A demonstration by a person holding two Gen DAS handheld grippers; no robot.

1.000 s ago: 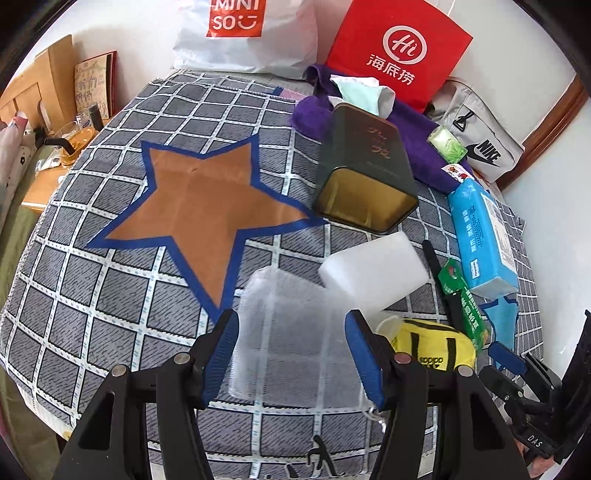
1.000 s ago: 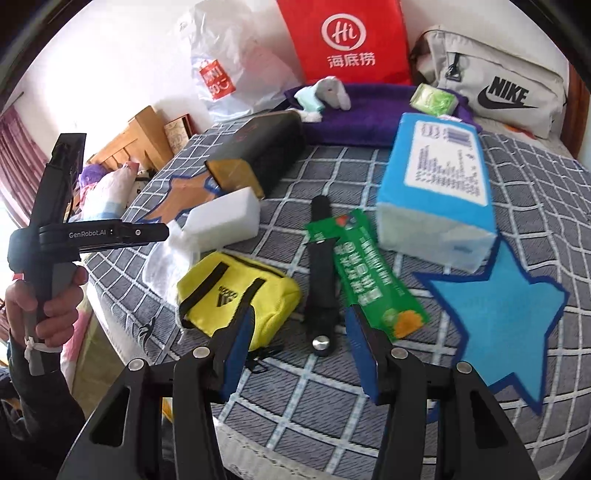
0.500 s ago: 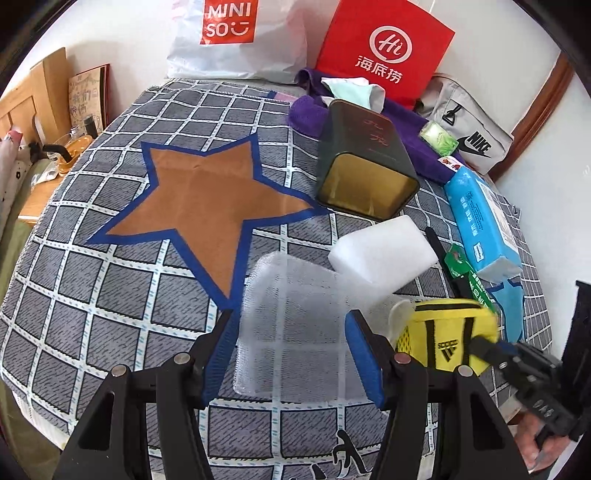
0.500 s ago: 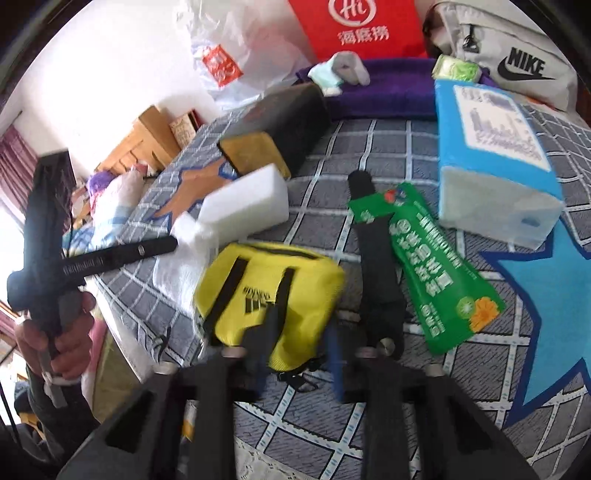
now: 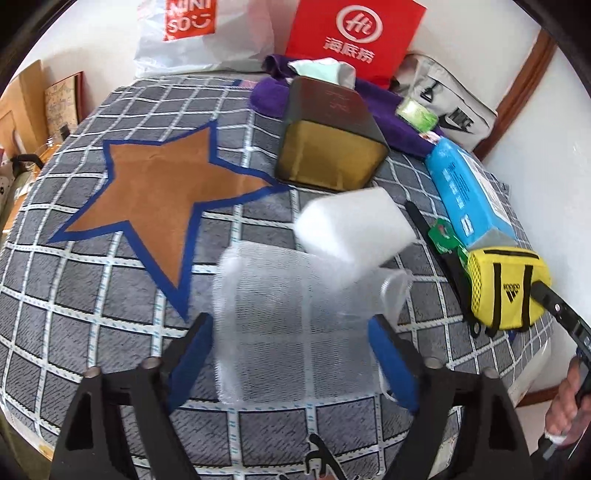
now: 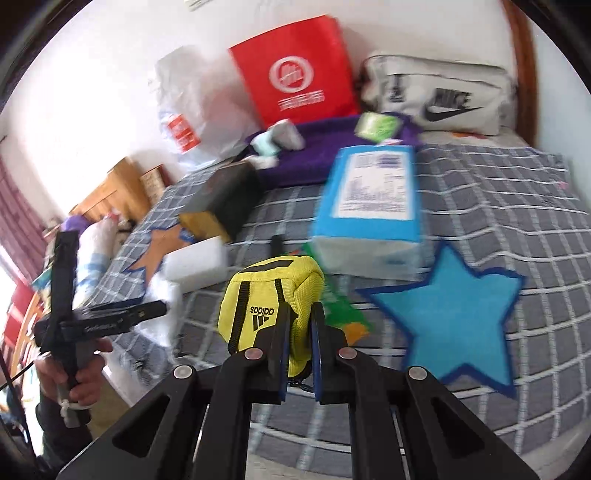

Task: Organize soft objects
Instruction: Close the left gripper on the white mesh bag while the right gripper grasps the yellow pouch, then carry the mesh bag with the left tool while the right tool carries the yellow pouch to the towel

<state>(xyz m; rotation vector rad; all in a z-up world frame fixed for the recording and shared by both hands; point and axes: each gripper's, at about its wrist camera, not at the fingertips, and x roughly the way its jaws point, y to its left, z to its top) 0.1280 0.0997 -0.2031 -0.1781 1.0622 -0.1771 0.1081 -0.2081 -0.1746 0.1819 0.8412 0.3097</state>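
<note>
My right gripper is shut on a small yellow Adidas pouch and holds it lifted above the bed; the pouch also shows in the left wrist view. My left gripper is open, its blue pads on either side of a white mesh bag that lies on the grey checked blanket. A white sponge block rests on the mesh bag's far edge.
A dark tin box lies behind the sponge. A blue tissue pack, a green packet and a black stick lie to the right. A purple towel, red bag, white Miniso bag and Nike pouch line the wall.
My right gripper closed on the yellow pouch and lifted it off the blanket. My left gripper moved forward a little around the mesh bag.
</note>
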